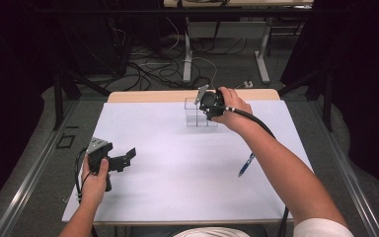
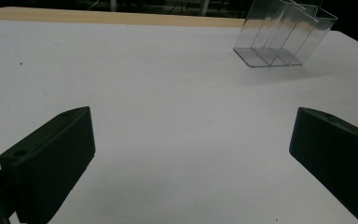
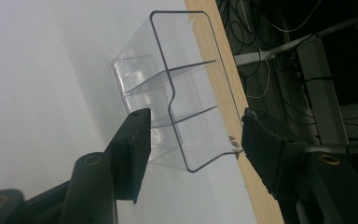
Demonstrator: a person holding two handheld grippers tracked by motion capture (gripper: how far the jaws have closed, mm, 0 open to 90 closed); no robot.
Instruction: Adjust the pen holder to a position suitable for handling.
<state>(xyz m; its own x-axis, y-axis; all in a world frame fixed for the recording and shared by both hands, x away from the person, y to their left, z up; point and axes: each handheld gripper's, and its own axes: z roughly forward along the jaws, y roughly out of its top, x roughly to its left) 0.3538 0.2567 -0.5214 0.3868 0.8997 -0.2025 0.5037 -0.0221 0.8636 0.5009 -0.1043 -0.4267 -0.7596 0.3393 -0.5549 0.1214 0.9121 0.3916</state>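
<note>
up at about 12 o'clock on the white surface, close to the far wooden edge, stands the clear plastic organizer with its little compartments, upright and empty as far as i can tell. the right hand-held gripper is right on top of it. in the right gripper view the jaws straddle one end of the organizer, one jaw outside each wall. they're about half open and i can't see either pad actually pressing on the plastic, so i'd call it not gripped yet.

down at roughly 8 o'clock the left hand-held gripper hovers low over the surface with its jaws wide apart and nothing between them. from its own view the organizer sits well off toward 1 o'clock.

a blue pen lies at around 4 o'clock, well apart from everything, untouched.

my read: this is the grab-the-organizer step, jaws lined up but not closed. next move looks like squeezing gently onto the walls. thin clear plastic will flex or slip if pinched off-centre, so the jaws should stay square to the walls before any lift or slide.
</note>
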